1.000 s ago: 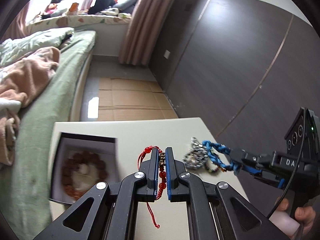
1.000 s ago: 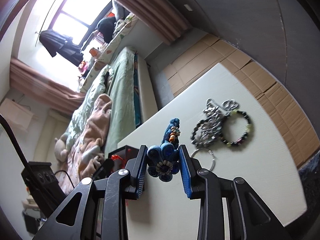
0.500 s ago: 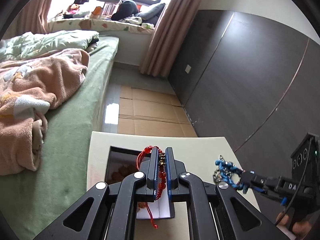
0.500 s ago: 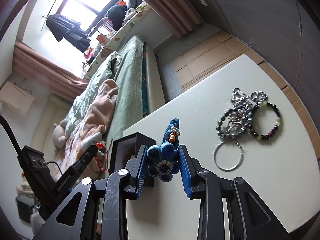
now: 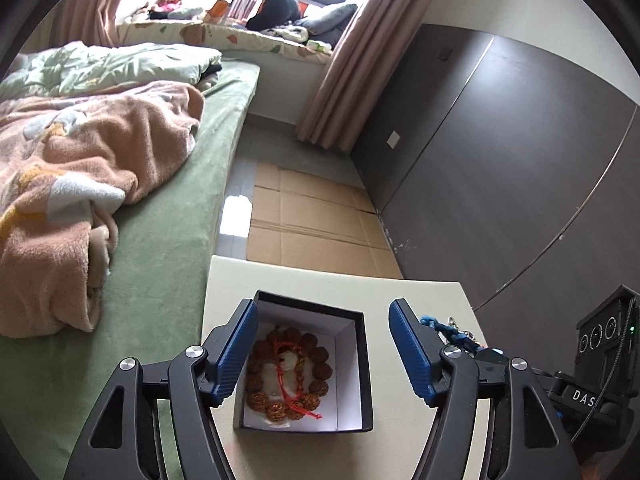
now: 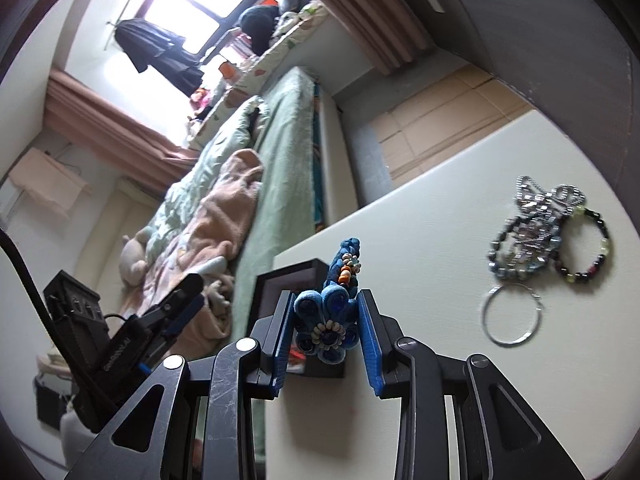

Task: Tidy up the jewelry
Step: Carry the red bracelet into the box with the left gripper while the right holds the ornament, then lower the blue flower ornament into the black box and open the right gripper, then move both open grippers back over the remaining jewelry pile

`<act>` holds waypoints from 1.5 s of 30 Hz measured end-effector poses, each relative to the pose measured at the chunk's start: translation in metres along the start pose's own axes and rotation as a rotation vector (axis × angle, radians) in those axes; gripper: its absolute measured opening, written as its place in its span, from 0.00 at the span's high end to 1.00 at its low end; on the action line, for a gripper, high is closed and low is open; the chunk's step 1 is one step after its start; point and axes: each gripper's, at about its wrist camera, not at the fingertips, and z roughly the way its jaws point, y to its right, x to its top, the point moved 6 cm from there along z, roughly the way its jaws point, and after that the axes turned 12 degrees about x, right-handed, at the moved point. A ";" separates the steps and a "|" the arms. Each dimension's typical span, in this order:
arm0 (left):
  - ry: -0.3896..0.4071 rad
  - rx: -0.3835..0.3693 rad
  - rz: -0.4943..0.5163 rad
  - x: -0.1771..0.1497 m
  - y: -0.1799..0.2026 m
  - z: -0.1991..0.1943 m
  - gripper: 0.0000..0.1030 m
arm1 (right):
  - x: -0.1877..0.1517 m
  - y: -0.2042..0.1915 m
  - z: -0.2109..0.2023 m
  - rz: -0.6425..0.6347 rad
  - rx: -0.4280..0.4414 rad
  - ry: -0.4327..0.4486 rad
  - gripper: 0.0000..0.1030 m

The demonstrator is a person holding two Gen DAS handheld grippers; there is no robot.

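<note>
The red cord bracelet [image 5: 294,380] lies in the black box [image 5: 362,364] on top of a ring of brown beads [image 5: 316,372], near the table's [image 5: 332,284] bed-side edge. Above it the left gripper [image 5: 320,350] stands wide, jaws opening, nothing between them. The right gripper [image 6: 325,334] clamps a blue fabric ornament [image 6: 326,320], its long axis pointing away along the fingers. Beaded bracelets [image 6: 580,248] and a silver hoop [image 6: 514,314] lie toward the table's far corner.
</note>
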 end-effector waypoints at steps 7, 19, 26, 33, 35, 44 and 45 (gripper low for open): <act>0.003 0.015 -0.017 0.001 -0.010 -0.005 0.33 | -0.010 -0.019 0.021 -0.010 0.062 -0.034 0.69; 0.011 0.008 -0.040 0.003 -0.019 -0.013 0.33 | -0.017 -0.026 0.070 -0.045 0.031 -0.114 0.48; 0.008 0.000 -0.032 0.001 -0.013 -0.012 0.33 | -0.012 -0.003 0.033 -0.028 -0.060 -0.070 0.47; 0.000 -0.021 -0.018 -0.005 0.008 -0.011 0.33 | 0.004 0.011 -0.009 0.022 -0.084 0.013 0.46; -0.004 -0.026 -0.010 -0.007 0.016 -0.009 0.33 | 0.009 0.019 -0.023 0.046 -0.101 0.043 0.38; -0.019 -0.043 0.060 -0.022 0.056 -0.002 0.33 | 0.021 0.057 -0.069 0.140 -0.152 0.106 0.36; -0.022 -0.048 0.074 -0.024 0.062 0.000 0.33 | 0.021 0.061 -0.072 0.147 -0.162 0.108 0.36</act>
